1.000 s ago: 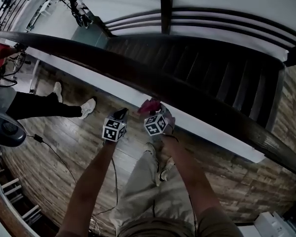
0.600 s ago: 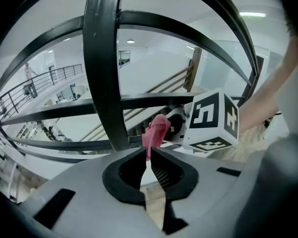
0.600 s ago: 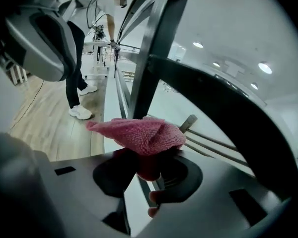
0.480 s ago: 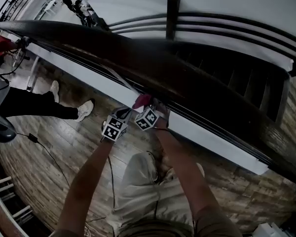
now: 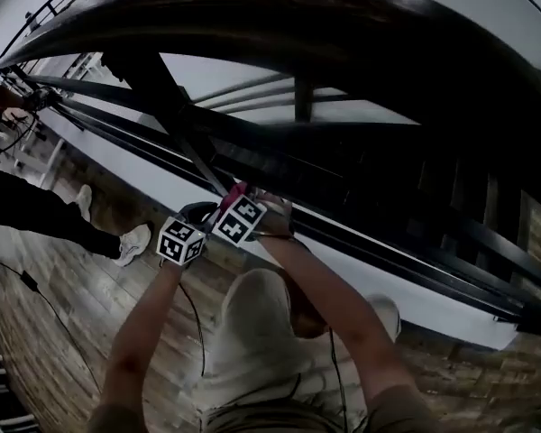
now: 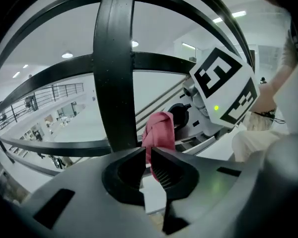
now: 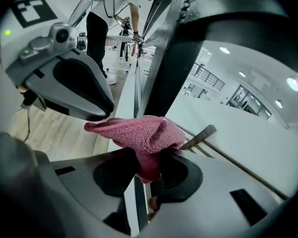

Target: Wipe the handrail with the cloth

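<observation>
Two grippers are hanging low by the black baluster [image 6: 114, 68], the right gripper [image 7: 148, 158] clamping the pink cloth [image 7: 139, 133] and the left gripper [image 6: 148, 155] sitting closed on nothing, so wiping isn't happening yet and I'd guess the pink cloth needs lifting onto the handrail [image 5: 343, 25] overhead next.

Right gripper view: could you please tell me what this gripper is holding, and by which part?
The right gripper holds the pink cloth, pinched by a bunched fold on its underside; the rest spreads out above the jaws.
</observation>
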Available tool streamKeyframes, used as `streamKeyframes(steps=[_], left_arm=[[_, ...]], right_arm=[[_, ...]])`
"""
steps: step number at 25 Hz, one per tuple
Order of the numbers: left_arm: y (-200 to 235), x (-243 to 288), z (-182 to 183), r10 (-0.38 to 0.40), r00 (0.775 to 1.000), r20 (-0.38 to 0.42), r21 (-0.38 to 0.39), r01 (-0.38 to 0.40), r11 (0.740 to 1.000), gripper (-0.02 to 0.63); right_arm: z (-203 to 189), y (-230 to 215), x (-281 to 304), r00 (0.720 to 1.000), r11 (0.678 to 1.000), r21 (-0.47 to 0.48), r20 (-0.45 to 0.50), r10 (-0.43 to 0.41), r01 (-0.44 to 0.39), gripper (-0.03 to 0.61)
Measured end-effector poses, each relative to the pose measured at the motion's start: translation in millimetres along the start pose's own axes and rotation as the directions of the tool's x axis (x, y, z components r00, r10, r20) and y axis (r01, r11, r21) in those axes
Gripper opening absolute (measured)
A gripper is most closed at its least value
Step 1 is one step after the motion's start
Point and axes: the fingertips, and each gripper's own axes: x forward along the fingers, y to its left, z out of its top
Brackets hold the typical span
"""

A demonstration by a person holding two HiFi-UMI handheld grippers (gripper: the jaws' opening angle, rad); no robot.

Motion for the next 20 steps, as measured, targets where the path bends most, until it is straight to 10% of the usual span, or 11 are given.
streamKeyframes(steps=[4, 20], left_arm=[[18, 5, 21, 0.006, 0.993, 0.117, 0.062, -0.013, 0.998, 0.028], [-35, 22, 21, -0.034, 0.999, 0.037, 0.111, 0.030, 0.993, 0.028]], right_arm=[[17, -7, -2, 1.000, 0.999, -0.045, -0.001, -0.029, 0.029, 0.112], [-16, -3, -16, 0.994, 0.996, -0.039, -0.074, -0.081, 0.078, 0.112]])
